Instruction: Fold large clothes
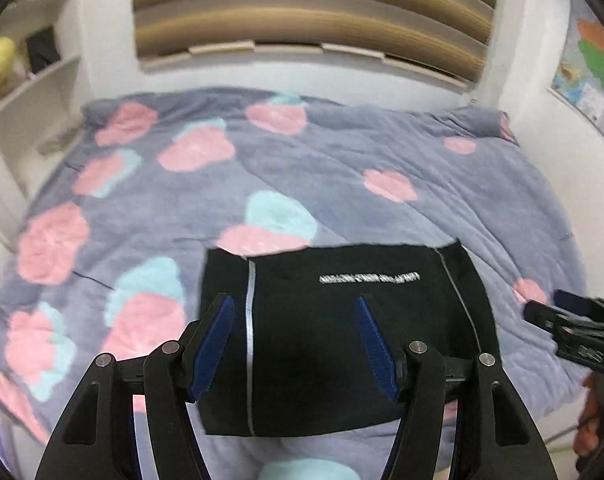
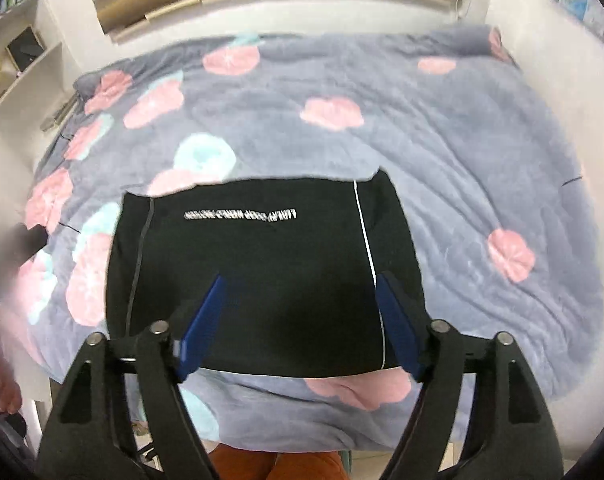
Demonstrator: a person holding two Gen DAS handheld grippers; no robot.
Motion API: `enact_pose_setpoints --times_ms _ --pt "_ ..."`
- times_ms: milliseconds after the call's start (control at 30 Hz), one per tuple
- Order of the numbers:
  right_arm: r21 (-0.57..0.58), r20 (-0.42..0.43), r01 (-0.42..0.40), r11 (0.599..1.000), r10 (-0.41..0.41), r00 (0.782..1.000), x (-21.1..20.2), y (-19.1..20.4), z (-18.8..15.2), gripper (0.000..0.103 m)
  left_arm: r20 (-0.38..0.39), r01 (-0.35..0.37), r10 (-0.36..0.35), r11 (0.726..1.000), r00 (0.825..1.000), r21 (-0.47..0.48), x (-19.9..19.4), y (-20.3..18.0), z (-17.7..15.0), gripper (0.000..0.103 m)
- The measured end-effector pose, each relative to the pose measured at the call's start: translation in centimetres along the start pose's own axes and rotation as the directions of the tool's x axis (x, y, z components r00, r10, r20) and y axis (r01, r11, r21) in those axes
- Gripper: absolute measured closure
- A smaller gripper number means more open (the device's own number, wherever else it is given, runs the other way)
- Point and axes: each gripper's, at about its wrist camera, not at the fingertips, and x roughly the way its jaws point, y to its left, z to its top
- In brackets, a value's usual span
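Left gripper (image 1: 294, 344) and right gripper (image 2: 300, 320): jaws wide, empty, above folded black garment (image 2: 262, 280) on flowered blanket (image 2: 462, 140).

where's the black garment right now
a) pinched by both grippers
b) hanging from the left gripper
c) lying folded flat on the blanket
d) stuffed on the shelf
c: the black garment lies as a flat folded rectangle on the flowered blanket, clear of both grippers' open blue pads.
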Motion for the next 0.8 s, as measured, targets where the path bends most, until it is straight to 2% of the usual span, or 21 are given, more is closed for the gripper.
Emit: enact_pose_setpoints --times_ms 67,367,500,633,800 --pt "-0.007 0.029 0.017 1.000 -0.017 0.999 -1.8 0.2 0.1 0.020 0.023 -0.030 0.031 1.000 0.999 -0.003 -1.6 -0.2 0.6 0.038" --pt "-0.003 0.085 0.018 1.000 -0.018 0.996 -4.5 0.2 0.6 0.019 0.056 -0.092 0.091 0.996 0.994 0.010 -5.6 -2.8 1.2 0.038" --pt "0.003 0.097 0.012 1.000 -0.012 0.995 -5.3 0.3 0.4 0.018 0.090 -0.072 0.070 0.997 0.993 0.015 -6.3 -3.1 1.4 0.038" --pt "0.002 0.105 0.025 1.000 -0.025 0.994 -5.6 0.3 0.4 0.017 0.113 -0.102 0.097 0.994 0.989 0.042 -6.9 -3.8 1.6 0.038" --pt "0.005 0.110 0.035 0.999 -0.035 0.993 -5.6 -0.2 0.3 0.016 0.126 -0.068 0.058 0.995 0.990 0.072 -8.1 -4.5 1.5 0.038"
